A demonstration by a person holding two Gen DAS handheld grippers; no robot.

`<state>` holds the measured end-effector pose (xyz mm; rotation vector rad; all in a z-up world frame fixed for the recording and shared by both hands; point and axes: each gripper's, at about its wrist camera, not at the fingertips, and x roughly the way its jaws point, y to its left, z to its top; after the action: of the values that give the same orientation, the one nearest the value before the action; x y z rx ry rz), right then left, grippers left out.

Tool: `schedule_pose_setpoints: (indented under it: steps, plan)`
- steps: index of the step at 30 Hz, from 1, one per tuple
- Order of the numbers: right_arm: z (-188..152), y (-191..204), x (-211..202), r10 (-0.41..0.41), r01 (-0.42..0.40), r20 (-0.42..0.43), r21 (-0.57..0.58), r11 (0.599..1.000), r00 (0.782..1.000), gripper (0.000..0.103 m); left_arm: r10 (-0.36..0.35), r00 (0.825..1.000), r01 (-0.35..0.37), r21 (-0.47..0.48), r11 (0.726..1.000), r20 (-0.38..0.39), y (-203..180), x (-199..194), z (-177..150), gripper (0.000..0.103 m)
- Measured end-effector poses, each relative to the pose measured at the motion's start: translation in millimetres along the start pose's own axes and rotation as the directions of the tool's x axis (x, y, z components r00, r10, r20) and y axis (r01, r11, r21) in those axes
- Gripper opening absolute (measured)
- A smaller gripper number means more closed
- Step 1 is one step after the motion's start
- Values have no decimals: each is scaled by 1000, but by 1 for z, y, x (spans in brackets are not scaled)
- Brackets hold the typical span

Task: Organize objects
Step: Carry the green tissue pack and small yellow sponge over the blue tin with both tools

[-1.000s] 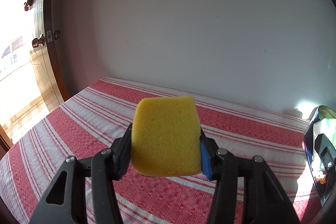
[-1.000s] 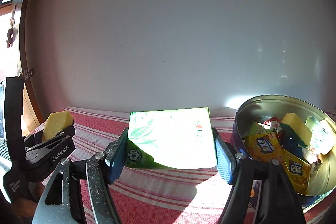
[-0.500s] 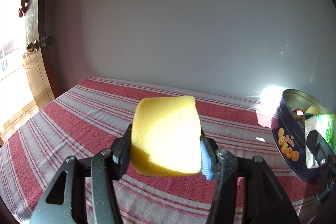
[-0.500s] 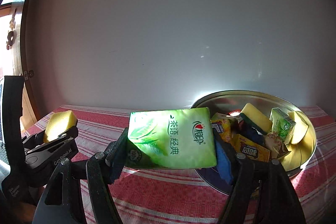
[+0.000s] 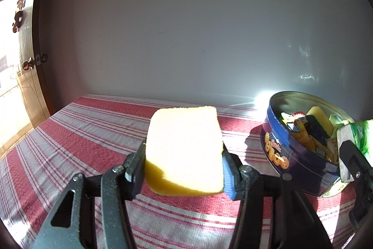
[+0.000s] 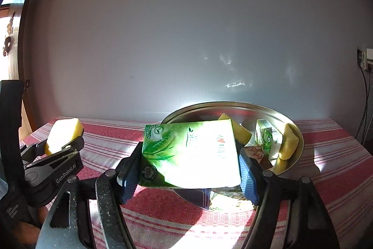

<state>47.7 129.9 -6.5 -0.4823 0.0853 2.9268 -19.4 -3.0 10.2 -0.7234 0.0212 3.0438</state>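
A plain pale wall (image 5: 186, 39) stood behind a table spread with a red-and-white striped cloth (image 5: 81, 132), with strong sunlight falling across it and a wooden door (image 5: 21, 62) at the far left.

Your left gripper (image 5: 183, 163) was clenched on a yellow sponge (image 5: 184, 151), one finger pressed to each side, and you held it lifted above the cloth. From the right wrist camera that same sponge (image 6: 64, 134) showed at the left edge, poking out past the black fingers, well to the left of the tin.

Further right, your right gripper (image 6: 190, 167) was clamped on a green tissue pack (image 6: 191, 151) printed with leaves, its blue pads squeezing both short ends. You held the pack in front of the round blue cookie tin (image 5: 291, 155), over its near rim as far as the glare let me judge; I could not tell whether it touched the metal.

Inside the tin (image 6: 296, 132) lay another yellow sponge (image 6: 289, 141) against the right wall, a small green carton (image 6: 268, 137) standing just left of it, and a jumble of snack packets (image 5: 310, 144) toward the middle. At the far right a cable (image 6: 364, 97) hung down the wall from a socket.
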Motion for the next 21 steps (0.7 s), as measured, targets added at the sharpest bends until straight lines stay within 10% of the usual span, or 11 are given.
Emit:
schedule_pose_setpoints:
  steps: [21]
  plan:
    - [-2,-54,-16,-100,101,52,-15,995,994,74,-98,995,97,72,993,7,-72,-11,-5,53]
